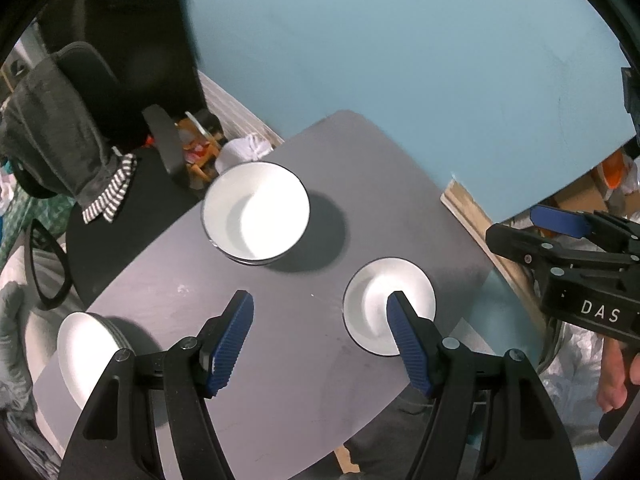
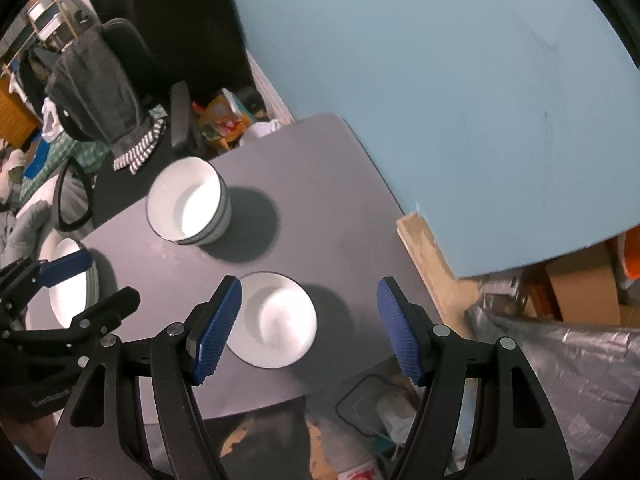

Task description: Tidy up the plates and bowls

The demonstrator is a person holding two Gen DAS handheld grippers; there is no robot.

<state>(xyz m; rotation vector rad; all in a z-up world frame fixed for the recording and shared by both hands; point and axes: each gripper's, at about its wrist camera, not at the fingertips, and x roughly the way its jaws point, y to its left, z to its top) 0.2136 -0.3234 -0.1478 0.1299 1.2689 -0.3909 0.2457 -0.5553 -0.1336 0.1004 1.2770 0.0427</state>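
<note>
On a grey table stands a stack of white, dark-rimmed bowls. A single white bowl sits nearer the table's right edge. At the left edge lies a stack of white plates. My left gripper hangs open above the table between the plates and the single bowl, and its right finger overlaps that bowl. My right gripper is open above the single bowl's right side and holds nothing. Each gripper also shows in the other view: the right gripper and the left gripper.
A black office chair draped with a grey garment stands beyond the table's left side. A light blue wall runs behind. Cardboard boxes, silver sheeting and floor clutter lie to the right. A hand holds the right gripper.
</note>
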